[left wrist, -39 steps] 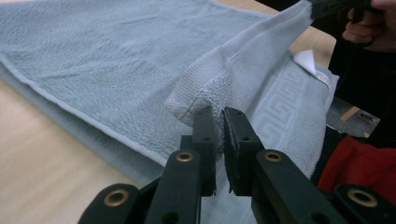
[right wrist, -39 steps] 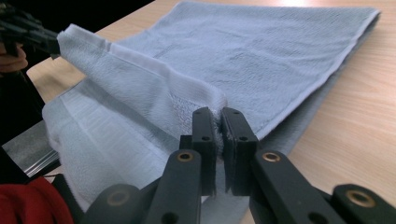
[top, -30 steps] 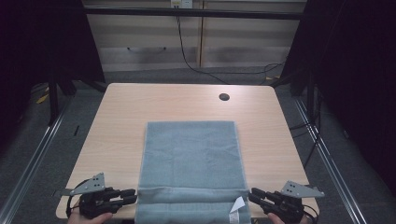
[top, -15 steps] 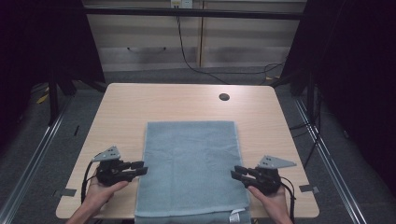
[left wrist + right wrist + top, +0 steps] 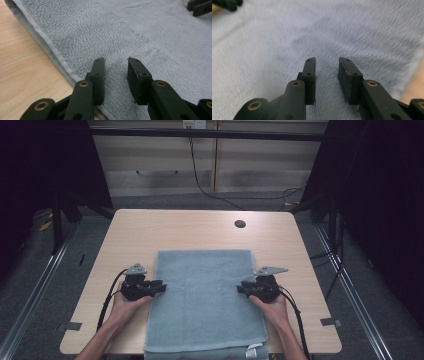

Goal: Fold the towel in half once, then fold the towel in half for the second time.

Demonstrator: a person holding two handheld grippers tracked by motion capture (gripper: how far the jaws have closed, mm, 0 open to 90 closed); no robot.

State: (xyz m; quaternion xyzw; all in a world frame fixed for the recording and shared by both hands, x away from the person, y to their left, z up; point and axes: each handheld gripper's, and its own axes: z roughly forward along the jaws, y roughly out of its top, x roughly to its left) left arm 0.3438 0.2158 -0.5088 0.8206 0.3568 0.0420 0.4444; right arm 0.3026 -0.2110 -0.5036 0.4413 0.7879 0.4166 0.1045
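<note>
Wooden table (image 5: 150, 227) bears a grey towel (image 5: 205, 300); left claw (image 5: 159, 287) and right claw (image 5: 241, 288) hover part-open, gripping nothing

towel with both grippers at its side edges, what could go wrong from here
1. The towel already overhangs the table's near edge, so a pull toward the person could slide it off.
2. The left gripper and right gripper have empty jaws over flat cloth; closing there may pinch only the top layer, or nothing.
3. The two hands sit level now; uneven lifting would probably leave a crooked fold.
</note>
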